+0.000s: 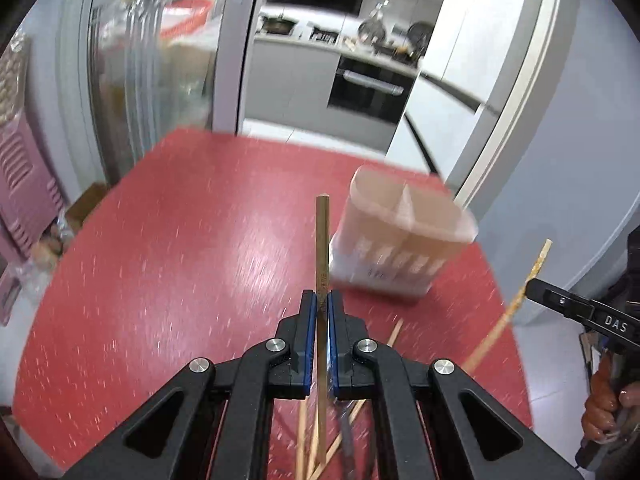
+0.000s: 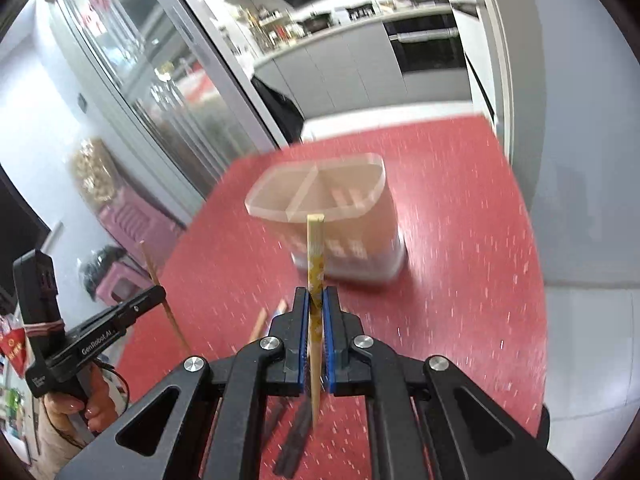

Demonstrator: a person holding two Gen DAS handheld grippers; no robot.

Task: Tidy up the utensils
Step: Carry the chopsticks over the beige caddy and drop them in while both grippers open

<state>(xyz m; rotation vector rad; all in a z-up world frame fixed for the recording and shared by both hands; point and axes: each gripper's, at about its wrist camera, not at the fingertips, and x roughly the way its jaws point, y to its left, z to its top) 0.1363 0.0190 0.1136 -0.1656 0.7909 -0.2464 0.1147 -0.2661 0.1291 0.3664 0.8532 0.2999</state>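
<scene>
Left gripper (image 1: 322, 300): clamping a plain wooden chopstick (image 1: 322, 240), standing upright above the red speckled table (image 1: 180, 240).
Right gripper (image 2: 316, 300): pinching a yellow-patterned wooden chopstick (image 2: 315, 256).
Translucent divided plastic holder (image 2: 320, 200): sitting just beyond both tips.
Risk: clipping the rim, tipping it; pivoting in the pads.

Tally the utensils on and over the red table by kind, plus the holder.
Held wooden chopsticks: 2, one in the left tongs, one in the right tongs
Loose light wooden chopsticks on the table: at least 2, partly hidden
Loose dark chopsticks: 2
Divided utensil holder: 1
Total: at least 7
</scene>
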